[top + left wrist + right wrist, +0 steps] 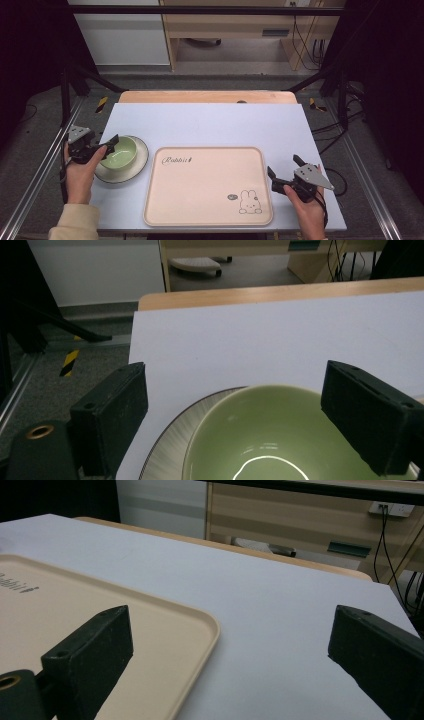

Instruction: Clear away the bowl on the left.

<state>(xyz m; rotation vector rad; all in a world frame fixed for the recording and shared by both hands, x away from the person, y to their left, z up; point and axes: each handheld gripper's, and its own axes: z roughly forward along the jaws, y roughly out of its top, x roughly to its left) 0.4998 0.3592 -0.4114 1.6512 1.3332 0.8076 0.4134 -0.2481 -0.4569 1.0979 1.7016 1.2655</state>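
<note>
The right tongs point(284, 169) are held by the person's right hand point(305, 202) just off the right edge of the beige tray point(210, 210), with their 2 jaws spread wide and nothing between them. In the right gripper view the tray's rounded corner lies under the left-hand jaw, while the other jaw hangs over the bare pale table point(280, 615).

The left tongs point(104, 147) sit at the near left rim of the green bowl point(121, 150), jaws spread. In the left gripper view 1 jaw stands outside the bowl point(280, 440) and the other above its rim, the pads not pressing on it.

The bowl rests on a pale plate point(140, 161), which lies just left of the tray. Beyond both tongs the table runs on to its wooden far edge.
</note>
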